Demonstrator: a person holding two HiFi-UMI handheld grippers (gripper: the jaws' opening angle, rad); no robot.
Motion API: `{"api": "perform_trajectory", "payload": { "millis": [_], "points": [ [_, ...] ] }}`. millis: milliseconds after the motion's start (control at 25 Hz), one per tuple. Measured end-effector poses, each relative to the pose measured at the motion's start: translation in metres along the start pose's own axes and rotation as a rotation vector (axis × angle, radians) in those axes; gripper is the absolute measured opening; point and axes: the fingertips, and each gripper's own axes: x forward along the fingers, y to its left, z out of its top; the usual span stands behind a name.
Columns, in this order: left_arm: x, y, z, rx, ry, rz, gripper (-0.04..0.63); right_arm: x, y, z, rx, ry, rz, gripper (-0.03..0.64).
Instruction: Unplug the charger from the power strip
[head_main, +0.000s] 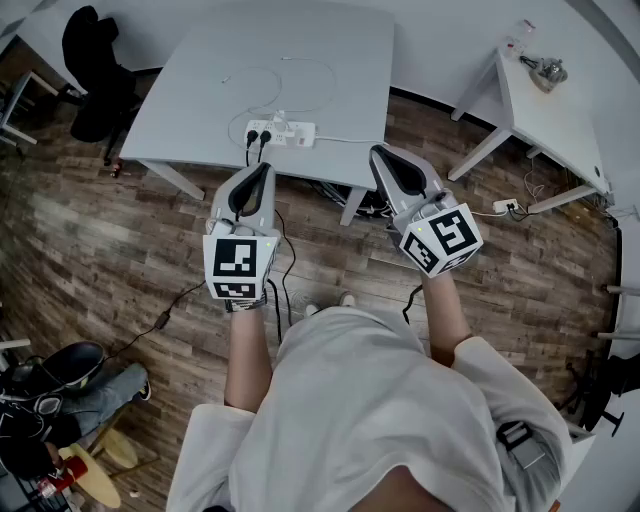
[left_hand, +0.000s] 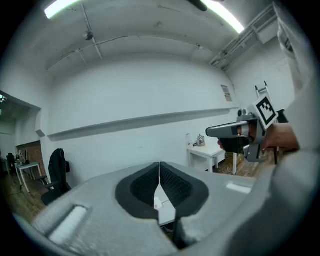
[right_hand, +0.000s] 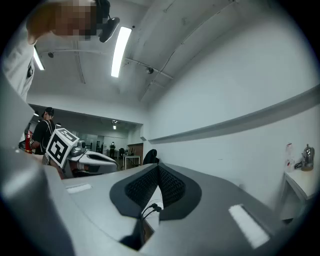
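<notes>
On the grey table (head_main: 330, 70), near its front edge, lies a white power strip (head_main: 282, 133). A white charger (head_main: 281, 121) is plugged into it, and its thin white cable (head_main: 262, 82) loops across the tabletop. Two black plugs (head_main: 258, 134) sit in the strip's left end. My left gripper (head_main: 265, 168) is shut and empty, held in the air just short of the table edge below the strip. The right gripper (head_main: 378, 151), to the right of the strip, is also shut with nothing in it. In both gripper views the pads meet, left (left_hand: 159, 164) and right (right_hand: 158, 166).
Black cables hang from the strip to the wooden floor (head_main: 120, 240). A black office chair (head_main: 95, 70) stands left of the table. To the right are a white side table (head_main: 560, 120) and a floor socket strip (head_main: 505, 206). A stool (head_main: 95, 470) and clutter sit at lower left.
</notes>
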Motion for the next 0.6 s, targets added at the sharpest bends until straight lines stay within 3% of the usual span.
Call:
{"api": "perform_trajectory", "payload": {
  "millis": [280,600],
  "points": [
    [0.003,-0.012,0.0,0.032,0.02,0.038,0.006,-0.009,-0.011,-0.003,-0.003,0.007,0.009,0.002],
    [0.001,-0.035,-0.009,-0.096,0.024,0.059,0.006,-0.023,-0.021,0.003,0.018,-0.043,0.04,0.002]
  ]
}}
